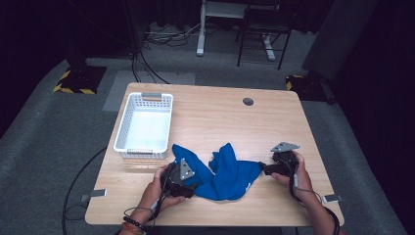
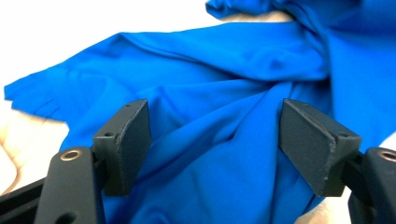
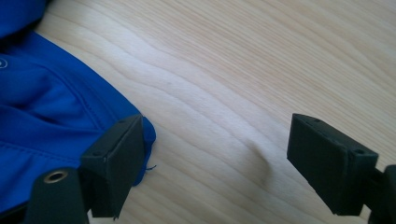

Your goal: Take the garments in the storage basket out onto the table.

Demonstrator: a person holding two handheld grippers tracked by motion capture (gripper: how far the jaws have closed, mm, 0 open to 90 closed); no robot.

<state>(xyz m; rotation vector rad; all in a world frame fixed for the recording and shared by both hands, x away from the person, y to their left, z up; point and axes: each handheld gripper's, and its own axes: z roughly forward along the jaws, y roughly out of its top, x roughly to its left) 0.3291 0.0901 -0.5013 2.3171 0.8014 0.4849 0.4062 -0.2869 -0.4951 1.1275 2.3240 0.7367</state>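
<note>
While the blue cloth point(image 1: 222, 172) lies crumpled on the table point(image 1: 215, 117) near its front edge, the high view puts the left gripper point(image 1: 182, 177) on its left part and the right gripper point(image 1: 266, 169) at its right corner; the white basket point(image 1: 144, 126) stands apart (nothing inside, as far as I can see). In the left gripper view, the 2 jaws gape over bunched folds. In the right gripper view, the jaws stand wide, one beside the cloth's corner. Judged so, nothing is gripped yet and the handling is barely begun.

Wooden table point(image 1: 274, 117): blue cloth point(image 1: 225, 174), white basket point(image 1: 145, 125).
</note>
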